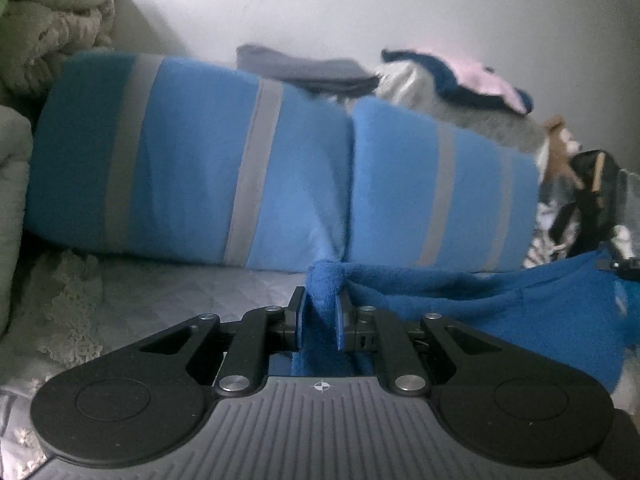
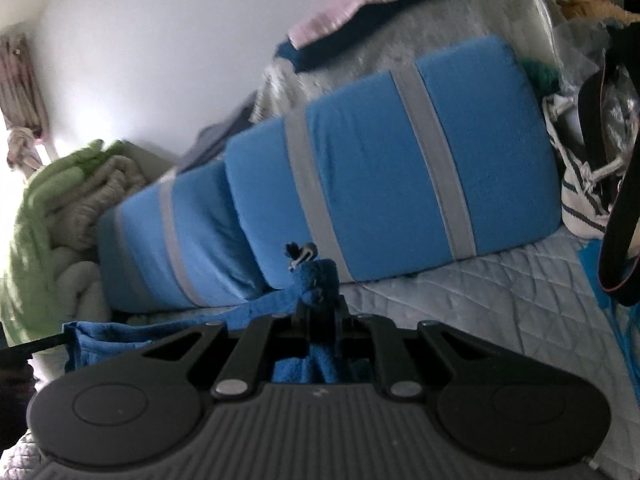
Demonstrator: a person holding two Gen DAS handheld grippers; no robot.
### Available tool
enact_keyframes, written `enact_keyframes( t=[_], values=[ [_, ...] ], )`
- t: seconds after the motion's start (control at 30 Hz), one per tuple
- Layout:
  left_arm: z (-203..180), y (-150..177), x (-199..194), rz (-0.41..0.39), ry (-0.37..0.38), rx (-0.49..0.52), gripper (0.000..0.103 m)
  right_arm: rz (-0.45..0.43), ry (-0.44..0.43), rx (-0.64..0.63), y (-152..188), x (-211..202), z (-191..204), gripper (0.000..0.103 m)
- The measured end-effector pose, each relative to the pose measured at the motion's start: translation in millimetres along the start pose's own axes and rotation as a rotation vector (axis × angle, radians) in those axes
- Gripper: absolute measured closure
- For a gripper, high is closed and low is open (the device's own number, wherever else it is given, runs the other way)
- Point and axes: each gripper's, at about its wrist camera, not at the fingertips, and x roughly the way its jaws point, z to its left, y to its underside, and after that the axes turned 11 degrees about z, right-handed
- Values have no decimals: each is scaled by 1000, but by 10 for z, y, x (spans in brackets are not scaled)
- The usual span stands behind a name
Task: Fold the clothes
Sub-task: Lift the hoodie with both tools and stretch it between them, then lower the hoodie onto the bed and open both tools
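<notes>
Hidden: my right gripper (image 2: 322,304) tips, buried in cloth (image 2: 316,280).
Left gripper (image 1: 322,312): pinching cloth (image 1: 480,300).
Right: pinching cloth, tilted toward pillows (image 2: 400,160).

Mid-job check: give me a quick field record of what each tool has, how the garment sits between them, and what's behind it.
left tool: shut on a bunched corner of the dark blue fleece garment
right tool: shut on another bunched part of the same garment
garment: hangs stretched between both tools, above the quilted bedspread
fold state: not yet folded flat; cannot tell which edges are pinched
behind: two blue cushions with grey stripes, leaning against the back
far back: a pink and navy cloth atop a grey cover
</notes>
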Motion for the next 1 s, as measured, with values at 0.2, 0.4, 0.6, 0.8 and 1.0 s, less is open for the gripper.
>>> enact_keyframes(
  t=[0.2, 0.4, 0.6, 0.8, 1.0],
  values=[
    [85, -167, 387, 21, -31, -17, 89, 28, 48, 8, -155, 425, -96, 92],
    [108, -250, 808, 86, -89, -8, 89, 60, 86, 3, -315, 831, -174, 92],
    [187, -140, 1263, 201, -164, -16, 89, 106, 146, -2, -335, 1275, -259, 92],
    [200, -17, 1503, 247, -203, -8, 88, 150, 197, -9, -220, 1576, -339, 92],
    [192, -87, 1476, 252, -203, -10, 84, 155, 212, -10, -198, 1598, -354, 91]
  ],
)
